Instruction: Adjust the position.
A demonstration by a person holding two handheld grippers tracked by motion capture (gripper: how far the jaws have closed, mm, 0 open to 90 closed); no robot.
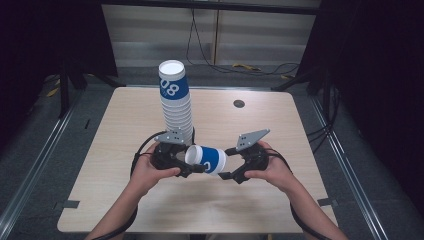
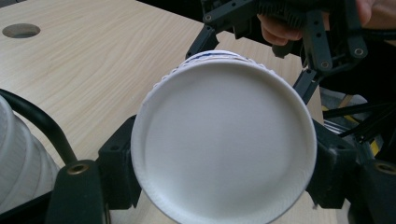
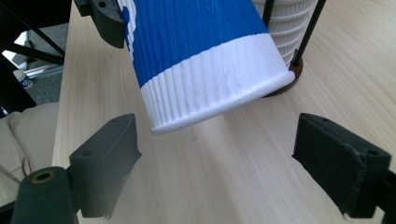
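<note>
A blue-and-white ribbed paper cup lies level above the table's front middle. My left gripper is shut on it: in the left gripper view the cup's round white end sits wedged between the two black jaws. My right gripper stands open at the cup's other end. In the right gripper view its pads sit apart, below and to either side of the cup's white band, touching nothing. A tall stack of upturned cups rises just behind the grippers.
The stack stands on a dark round base with thin black rods beside it. A round hole is in the table's far right part. Bare wood table spreads in front of the hands. Cables lie on the floor beyond.
</note>
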